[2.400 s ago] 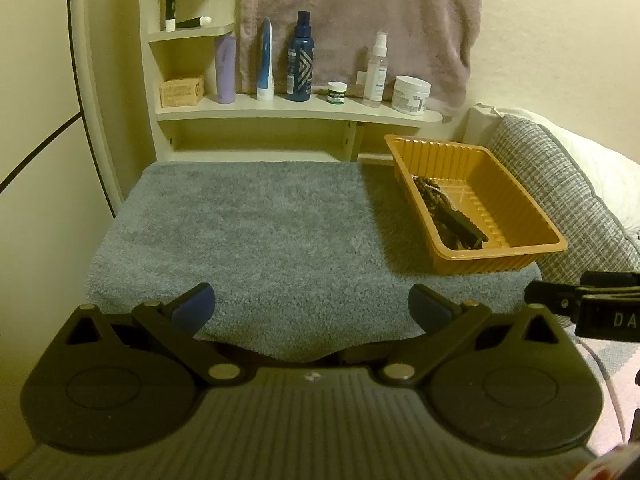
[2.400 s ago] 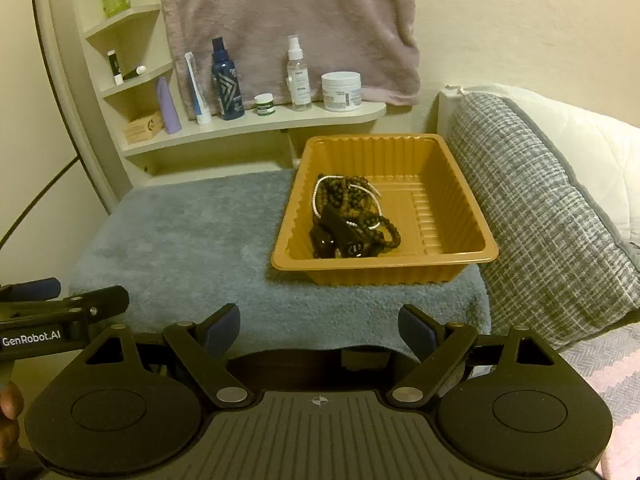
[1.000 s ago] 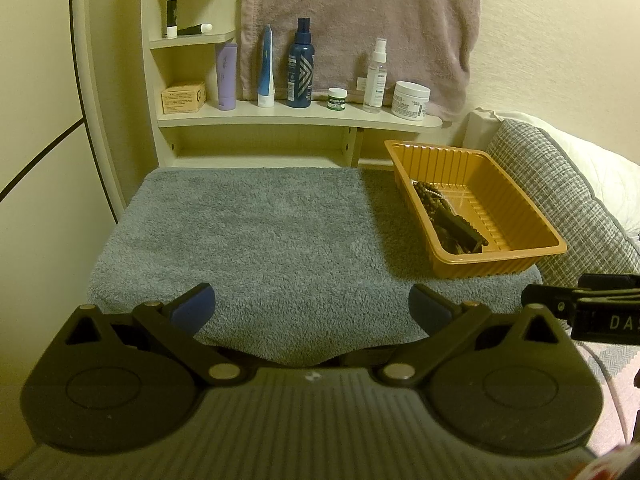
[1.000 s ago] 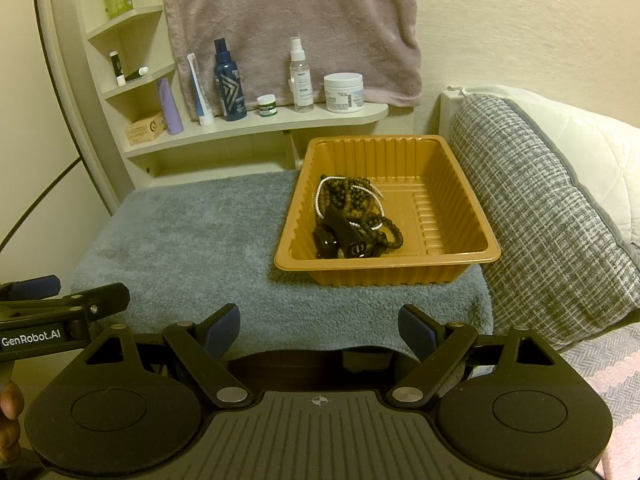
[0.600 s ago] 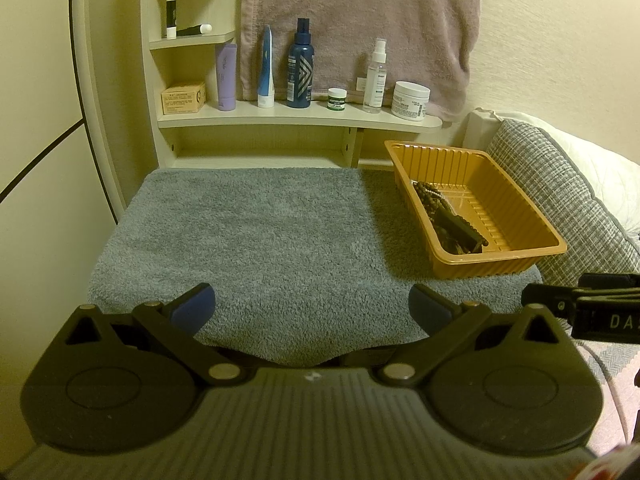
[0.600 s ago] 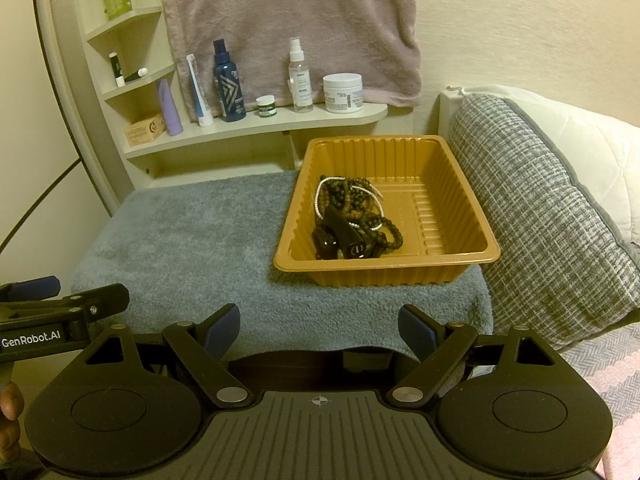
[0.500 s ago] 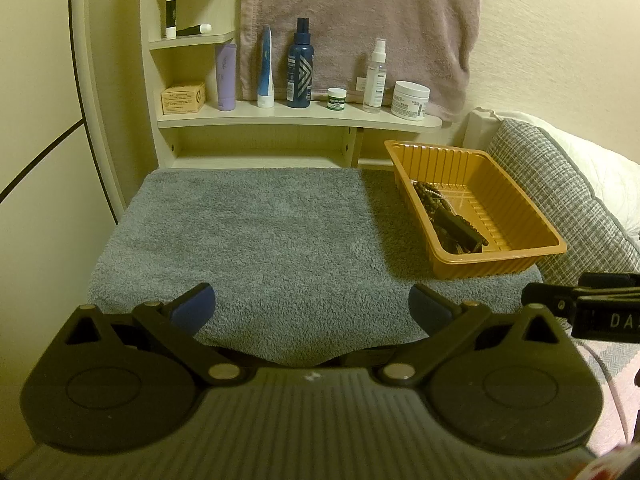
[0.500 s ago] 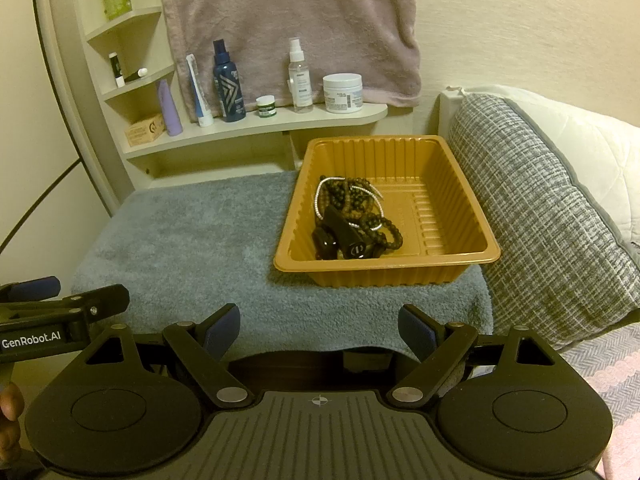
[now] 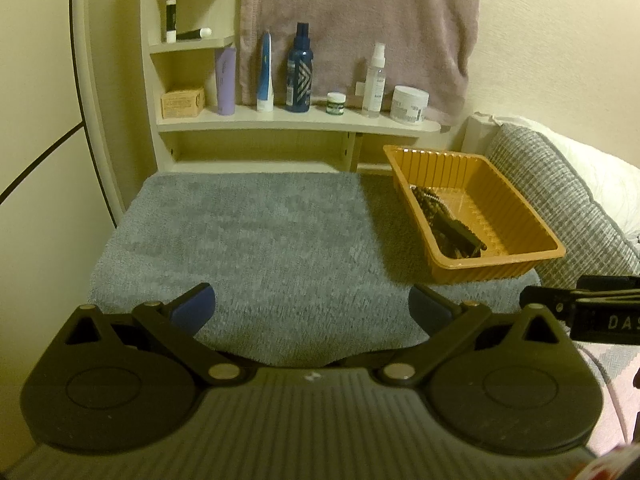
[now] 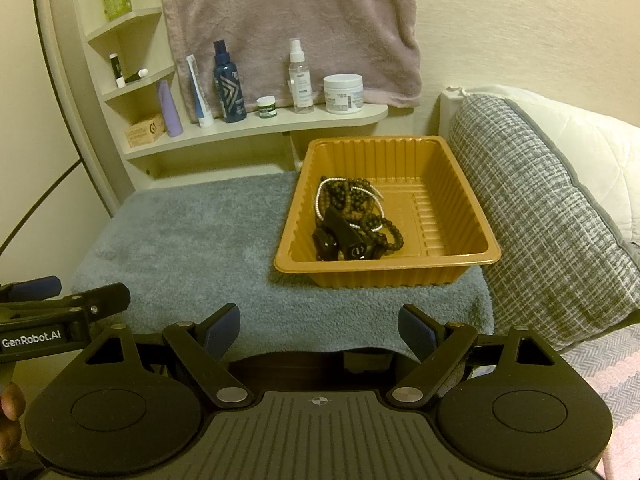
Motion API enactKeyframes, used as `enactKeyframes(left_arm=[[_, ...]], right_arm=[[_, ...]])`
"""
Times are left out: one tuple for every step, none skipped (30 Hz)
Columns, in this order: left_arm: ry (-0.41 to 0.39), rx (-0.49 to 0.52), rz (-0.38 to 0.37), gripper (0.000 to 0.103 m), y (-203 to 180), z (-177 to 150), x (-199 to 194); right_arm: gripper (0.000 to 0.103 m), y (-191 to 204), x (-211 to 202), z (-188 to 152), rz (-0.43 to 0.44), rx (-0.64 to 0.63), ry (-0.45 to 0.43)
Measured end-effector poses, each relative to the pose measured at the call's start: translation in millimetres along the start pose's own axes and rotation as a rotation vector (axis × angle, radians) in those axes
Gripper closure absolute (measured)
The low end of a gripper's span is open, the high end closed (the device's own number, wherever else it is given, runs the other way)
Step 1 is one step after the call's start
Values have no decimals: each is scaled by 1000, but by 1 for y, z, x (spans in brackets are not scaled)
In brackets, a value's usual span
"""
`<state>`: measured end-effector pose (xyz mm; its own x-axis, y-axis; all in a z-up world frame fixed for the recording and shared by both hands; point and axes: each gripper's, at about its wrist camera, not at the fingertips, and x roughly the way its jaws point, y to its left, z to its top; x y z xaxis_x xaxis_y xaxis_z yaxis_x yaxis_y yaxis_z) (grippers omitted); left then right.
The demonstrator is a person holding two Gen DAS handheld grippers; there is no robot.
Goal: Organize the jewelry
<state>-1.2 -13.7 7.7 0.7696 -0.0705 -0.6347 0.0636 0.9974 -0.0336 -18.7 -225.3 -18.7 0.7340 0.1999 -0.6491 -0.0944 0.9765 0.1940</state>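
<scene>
One grey towel [image 10: 192, 248] covers the table below one pink towel [image 10: 280, 20] hung on the cream wall. One orange tray [image 10: 472, 216] sits at its right edge, holding one tangled jewelry pile [image 10: 352, 220]. Left gripper [image 9: 312, 308] and right gripper [image 10: 318, 326] both hover spread wide, holding nothing.

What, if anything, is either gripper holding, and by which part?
Nothing is held. The left gripper and right gripper are both open and empty above the grey towel; the jewelry lies in the orange tray.
</scene>
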Motion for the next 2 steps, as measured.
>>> enactKeyframes(left_arm=[[-1, 0, -1, 1, 0, 1, 0], [0, -1, -2, 1, 0, 1, 1]], right_arm=[[17, 0, 0, 1, 0, 1, -1], [17, 0, 0, 1, 1, 0, -1]])
